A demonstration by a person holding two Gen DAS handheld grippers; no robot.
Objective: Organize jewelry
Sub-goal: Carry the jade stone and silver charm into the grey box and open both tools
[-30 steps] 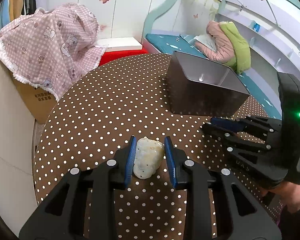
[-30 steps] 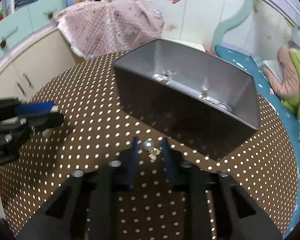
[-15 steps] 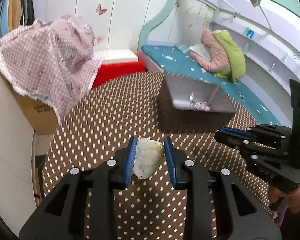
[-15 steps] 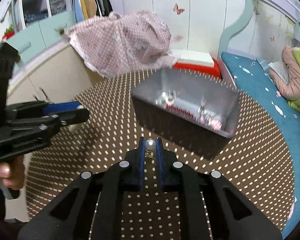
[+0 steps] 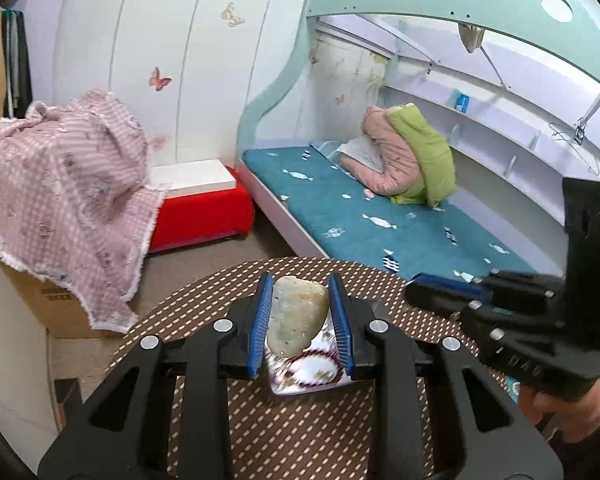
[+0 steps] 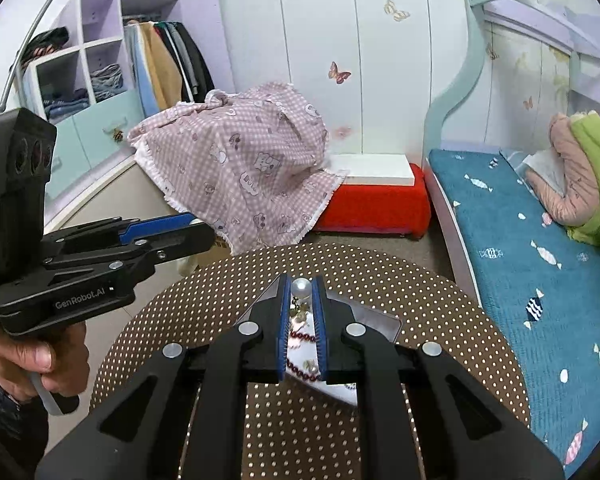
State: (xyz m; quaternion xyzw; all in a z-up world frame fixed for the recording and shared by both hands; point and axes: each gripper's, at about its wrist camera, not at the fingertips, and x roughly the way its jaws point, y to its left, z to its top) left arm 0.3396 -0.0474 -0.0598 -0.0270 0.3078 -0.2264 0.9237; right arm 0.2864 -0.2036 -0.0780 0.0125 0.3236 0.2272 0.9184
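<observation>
Left claw (image 5: 299, 312): pinching pale carved stone (image 5: 296, 320), raised well above the dotted desk (image 5: 204, 308) since a second ago. Right claw (image 6: 301, 312): pressed onto pearl earring (image 6: 301, 289), likewise lifted. Both tilt downward over the metal tray (image 6: 376, 320), which seems to hold beads.

We see a child's bedroom with white wardrobe doors (image 6: 320, 60) dotted with butterfly stickers. A bunk bed (image 5: 380, 216) with a teal mattress stands on the right, beside a red bench (image 6: 372, 204). A pink checked cloth (image 6: 240, 168) drapes a cabinet, near open shelves (image 6: 84, 68) and hanging clothes (image 6: 168, 64).
</observation>
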